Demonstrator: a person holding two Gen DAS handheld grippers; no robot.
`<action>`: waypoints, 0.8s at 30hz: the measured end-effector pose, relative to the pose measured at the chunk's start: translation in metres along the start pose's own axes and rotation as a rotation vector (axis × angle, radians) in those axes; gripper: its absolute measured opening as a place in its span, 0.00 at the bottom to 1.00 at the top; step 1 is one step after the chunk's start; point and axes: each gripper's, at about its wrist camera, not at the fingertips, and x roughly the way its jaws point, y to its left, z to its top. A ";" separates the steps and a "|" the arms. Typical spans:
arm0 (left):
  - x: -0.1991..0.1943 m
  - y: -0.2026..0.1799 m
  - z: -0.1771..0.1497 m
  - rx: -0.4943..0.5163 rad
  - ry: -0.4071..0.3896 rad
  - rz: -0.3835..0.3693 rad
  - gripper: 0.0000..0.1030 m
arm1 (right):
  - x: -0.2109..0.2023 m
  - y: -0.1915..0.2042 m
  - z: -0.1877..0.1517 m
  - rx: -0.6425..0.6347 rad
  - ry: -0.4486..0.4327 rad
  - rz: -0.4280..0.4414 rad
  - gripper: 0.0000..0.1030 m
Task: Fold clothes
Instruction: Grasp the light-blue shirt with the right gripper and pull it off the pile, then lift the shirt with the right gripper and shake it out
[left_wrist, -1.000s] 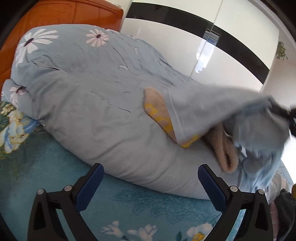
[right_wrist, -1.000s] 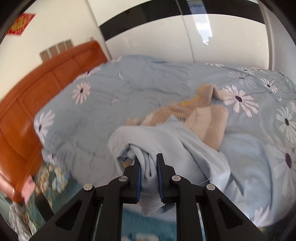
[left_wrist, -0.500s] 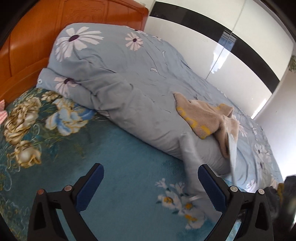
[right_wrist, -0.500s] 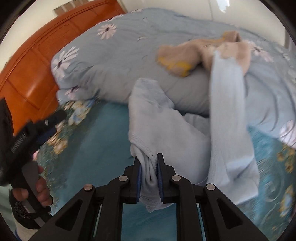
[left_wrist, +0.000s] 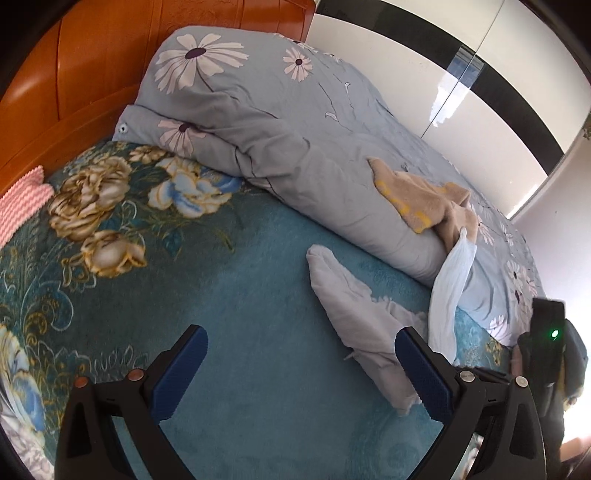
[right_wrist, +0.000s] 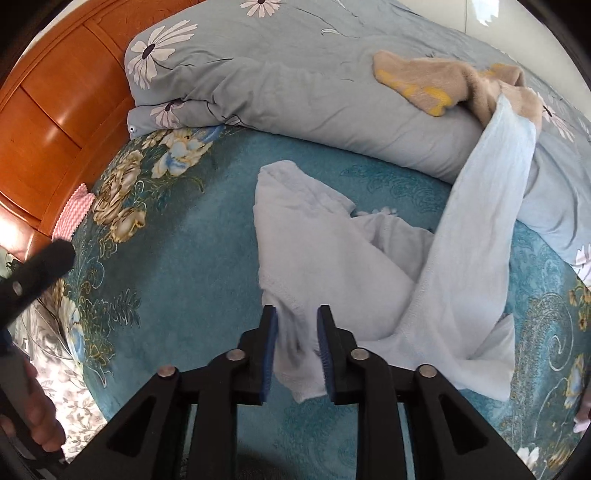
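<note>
the pale blue garment lies crumpled on the teal floral blanket in the middle of the bed, 1 long part trailing up onto the rolled grey daisy duvet, where it touches a tan towel. the right gripper has its jaws easing apart, a bunched edge of the garment between the pads. the left gripper hangs wide open over bare blanket, holding nothing. an orange wooden headboard backs the bed.

Thin matt cloth garment, plushy teal blanket, glossy wooden headboard, fuzzy tan towel
</note>
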 end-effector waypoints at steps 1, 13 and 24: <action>-0.001 -0.001 -0.003 -0.005 0.002 -0.006 1.00 | -0.005 -0.002 -0.001 0.006 -0.003 0.001 0.38; 0.005 -0.019 -0.028 -0.019 0.015 0.042 1.00 | -0.059 -0.065 -0.019 0.248 -0.192 0.082 0.59; 0.029 -0.015 -0.041 -0.087 0.099 0.017 1.00 | 0.001 -0.098 -0.032 0.351 -0.031 -0.034 0.59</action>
